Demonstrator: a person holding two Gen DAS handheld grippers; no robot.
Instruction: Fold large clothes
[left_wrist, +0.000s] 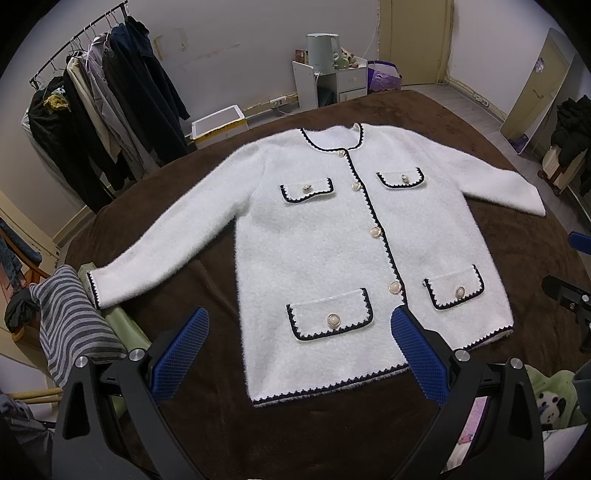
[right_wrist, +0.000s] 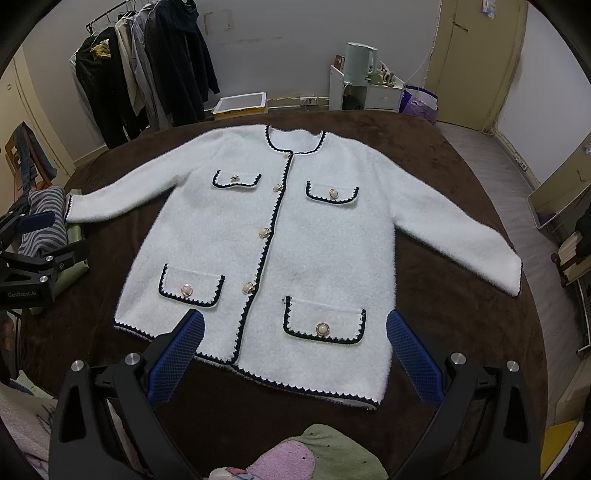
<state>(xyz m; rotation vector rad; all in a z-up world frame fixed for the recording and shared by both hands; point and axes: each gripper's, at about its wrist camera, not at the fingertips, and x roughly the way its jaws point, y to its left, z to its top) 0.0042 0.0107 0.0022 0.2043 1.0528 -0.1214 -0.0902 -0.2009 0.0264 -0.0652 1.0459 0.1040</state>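
Left gripper (left_wrist: 299, 354) held wide apart above the near hem, blue pads (left_wrist: 181, 354) clear of the cloth and gripping nothing; poised, by the look of it, over the bottom edge so either corner can be reached. Right gripper (right_wrist: 295, 356) likewise spread wide and empty, hovering over the hem on its own side, straddling the lower pocket (right_wrist: 323, 321). Each seen from the other's camera at the frame edge, well apart, which suits a two-handed fold across a broad garment.

Just beyond the fingers: white fuzzy cardigan (left_wrist: 332, 251) laid face up and flat on the brown blanket (left_wrist: 207, 266), buttoned down the front, dark scalloped trim round hem, placket and four pockets. Spread smooth and square, probably so that fold lines fall true. Sleeves stretched out to either side rather than tucked in, left sleeve (left_wrist: 155, 251) reaching toward a striped grey garment (left_wrist: 70, 321) at the bed's edge, right sleeve (right_wrist: 461, 240) angled off the other way. Nothing folded yet; sleeves likely first to come in over the body.

Farther off, collar (left_wrist: 332, 138) pointing away toward the wall. Past the bed: clothes rack (left_wrist: 107, 110) hung with dark coats, a white box (left_wrist: 218, 125) on the floor, a small white cabinet (left_wrist: 332, 81) with a pale kettle (left_wrist: 323, 51) on top.
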